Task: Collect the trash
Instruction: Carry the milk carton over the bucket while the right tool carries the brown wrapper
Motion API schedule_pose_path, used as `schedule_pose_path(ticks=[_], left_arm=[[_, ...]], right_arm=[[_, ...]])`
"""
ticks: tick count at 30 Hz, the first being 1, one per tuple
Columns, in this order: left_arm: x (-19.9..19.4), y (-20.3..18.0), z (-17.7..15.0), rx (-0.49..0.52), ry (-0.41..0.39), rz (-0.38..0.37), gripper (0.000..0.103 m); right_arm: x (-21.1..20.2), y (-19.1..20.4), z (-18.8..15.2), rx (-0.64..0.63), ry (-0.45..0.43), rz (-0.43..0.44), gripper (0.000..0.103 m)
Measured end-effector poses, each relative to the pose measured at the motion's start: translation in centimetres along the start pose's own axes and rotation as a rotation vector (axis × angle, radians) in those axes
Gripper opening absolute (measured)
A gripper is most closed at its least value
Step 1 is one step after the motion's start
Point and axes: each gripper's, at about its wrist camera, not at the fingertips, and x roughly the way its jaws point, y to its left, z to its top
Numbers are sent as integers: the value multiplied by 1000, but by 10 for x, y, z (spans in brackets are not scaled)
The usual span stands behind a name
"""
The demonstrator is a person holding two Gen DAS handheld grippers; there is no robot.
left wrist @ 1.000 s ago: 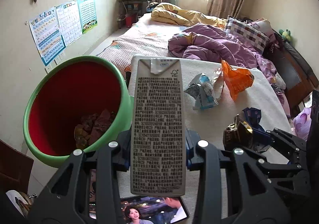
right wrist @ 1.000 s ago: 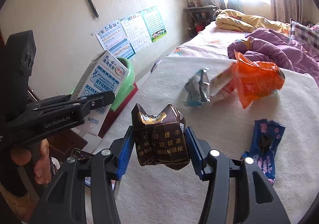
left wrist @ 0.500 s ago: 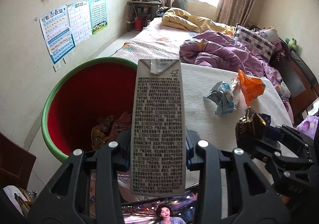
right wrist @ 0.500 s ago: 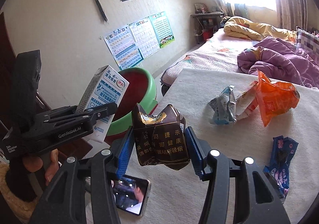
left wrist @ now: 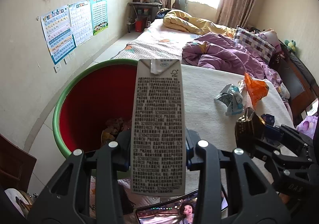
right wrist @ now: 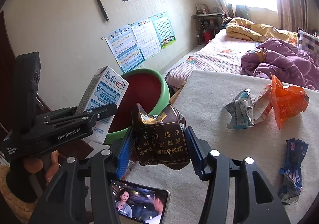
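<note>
Left wrist view shows a tall grey-and-white paper milk carton (left wrist: 158, 124) clamped upright between the two black fingers of the left gripper (left wrist: 158, 151), its printed narrow face toward the lens and its lower end hanging below the blue pads; the carton's upper half stands in front of a round green plastic bin with a red inside (left wrist: 95, 104), where some brown scraps lie at the bottom. From the right wrist view the same carton shows its blue-and-white front, tilted, gripped beside the bin's rim, with a person's hand (right wrist: 41, 166) wrapped round the handle below. Between the blue-padded fingers of the right gripper (right wrist: 159, 144) sits a crumpled dark brown cigarette pack with gold lettering (right wrist: 160, 140), pinched on both sides and held above the near edge of a cream cloth-covered table (right wrist: 219, 104), just beside the bin. Below it a smartphone with a lit screen (right wrist: 139, 202) lies flat on the table edge. Farther out on the cloth lie a crushed silver-and-blue wrapper (right wrist: 241, 110) touching a torn orange plastic bag (right wrist: 287, 102), and, well apart to the right, a dark blue snack wrapper (right wrist: 291, 168). Beyond the table a bed carries a rumpled purple quilt (right wrist: 279, 62).
</note>
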Motion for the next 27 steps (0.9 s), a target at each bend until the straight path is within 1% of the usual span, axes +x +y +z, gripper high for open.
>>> schedule_pose_path(ticks=[3,13,27], left_arm=[[1,6,1,1,0,-2,37],[8,24,5,-2,10,-1,37],[20,49,8,-5,25,4,37]], right_arm=[[0,0,0,1,0,1,50],[23,21,8,1,7,4,50],[47,29,25,-13,9,19,50]])
